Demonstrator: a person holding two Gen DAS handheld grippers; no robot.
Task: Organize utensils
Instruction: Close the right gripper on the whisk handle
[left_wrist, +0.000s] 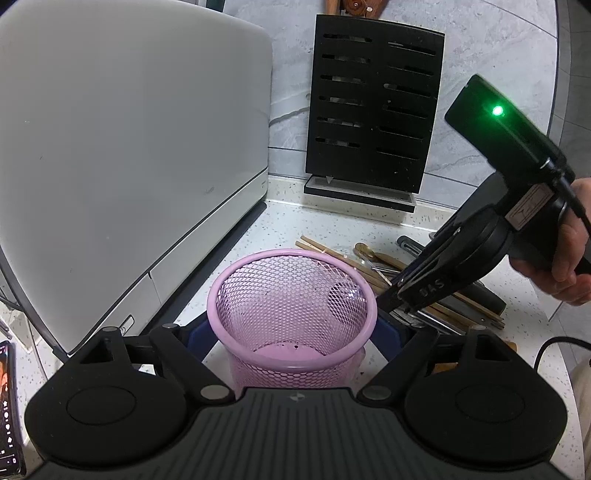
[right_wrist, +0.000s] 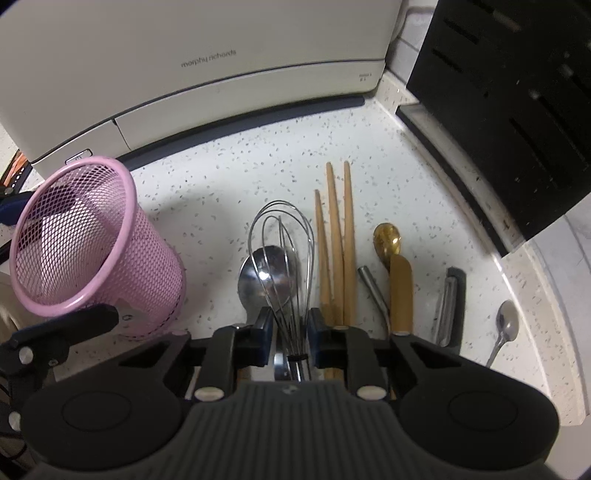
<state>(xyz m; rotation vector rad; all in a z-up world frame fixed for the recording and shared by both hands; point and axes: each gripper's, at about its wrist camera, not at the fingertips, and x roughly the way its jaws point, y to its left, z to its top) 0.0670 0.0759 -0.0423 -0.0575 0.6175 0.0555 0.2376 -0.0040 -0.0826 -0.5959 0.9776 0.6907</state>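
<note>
The pink mesh cup stands upright on the speckled white surface with nothing in it; the left claw has its blue-padded fingers set against the cup's two sides, clamped on it. Just right of the cup lie the loose utensils in a rough row. The wire whisk lies over a large steel spoon, and the right claw has its fingers close on either side of the whisk's wires near the handle; whether the pads actually press on them cannot be told. Next come three wooden chopsticks side by side, then a gold spoon with a gold knife partly over its handle, a thin steel handle beside them, a dark-handled peeler-like tool, and one small steel teaspoon well apart at the far right. From the left wrist view a person's hand holds the right claw's body, its green light on, angled down into the pile. Behind the surface stands a white Morphy Richards appliance, and beside it a black slotted knife block leans at a grey marbled wall. A phone lies at the left edge.
</note>
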